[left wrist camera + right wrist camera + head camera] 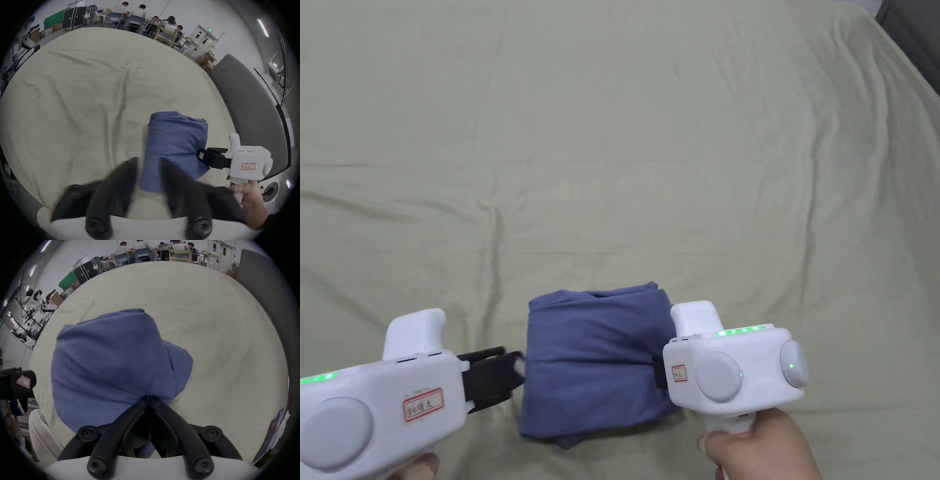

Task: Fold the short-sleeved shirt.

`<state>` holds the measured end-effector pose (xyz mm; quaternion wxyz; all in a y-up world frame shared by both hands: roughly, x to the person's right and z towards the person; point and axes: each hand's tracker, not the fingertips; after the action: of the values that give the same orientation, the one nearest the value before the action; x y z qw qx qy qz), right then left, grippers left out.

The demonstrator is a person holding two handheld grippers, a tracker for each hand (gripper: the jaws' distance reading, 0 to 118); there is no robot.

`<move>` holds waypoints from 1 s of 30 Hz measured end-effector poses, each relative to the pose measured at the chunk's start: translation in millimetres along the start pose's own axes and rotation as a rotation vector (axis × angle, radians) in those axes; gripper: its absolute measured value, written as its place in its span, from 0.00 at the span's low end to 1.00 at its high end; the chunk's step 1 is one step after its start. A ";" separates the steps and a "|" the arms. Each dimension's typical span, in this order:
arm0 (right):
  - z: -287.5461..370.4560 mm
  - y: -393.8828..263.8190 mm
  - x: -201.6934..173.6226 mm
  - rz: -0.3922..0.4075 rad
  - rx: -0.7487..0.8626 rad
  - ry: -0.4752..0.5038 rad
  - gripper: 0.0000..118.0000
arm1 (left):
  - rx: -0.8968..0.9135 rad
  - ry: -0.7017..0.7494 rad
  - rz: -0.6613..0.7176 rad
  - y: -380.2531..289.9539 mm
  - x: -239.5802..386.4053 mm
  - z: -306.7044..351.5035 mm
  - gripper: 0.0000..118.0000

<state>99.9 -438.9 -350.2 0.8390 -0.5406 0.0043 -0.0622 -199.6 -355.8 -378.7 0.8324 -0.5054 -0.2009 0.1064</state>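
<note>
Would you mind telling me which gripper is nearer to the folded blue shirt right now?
The right gripper is nearer: it is shut on the blue shirt's right edge. The left gripper is open beside the shirt's left edge, not gripping it.

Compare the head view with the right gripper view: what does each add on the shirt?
Head view alone: the left gripper beside the shirt's left edge, apart from it, and a hand under the right gripper's body.
Right gripper view alone: the right gripper with fingers closed on the shirt's near edge, and people at tables beyond the bed.
Both: the blue shirt folded into a compact bundle on the pale green sheet.
</note>
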 end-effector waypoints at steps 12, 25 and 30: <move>3.3 -3.8 11.2 -0.052 0.019 0.043 0.03 | -0.108 0.062 -0.158 4.7 38.6 -85.0 0.60; 53.4 -2.2 0.4 -0.131 0.109 0.005 0.03 | -0.088 -0.015 -0.132 20.3 25.7 -51.3 0.22; 73.6 20.5 -46.6 -0.117 0.122 -0.076 0.03 | -0.060 0.068 -0.145 38.4 -19.0 -12.4 0.22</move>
<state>61.1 -358.8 -341.0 0.8647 -0.4900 -0.0629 -0.0905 -210.2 -355.0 -422.0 0.8288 -0.5175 -0.2117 0.0224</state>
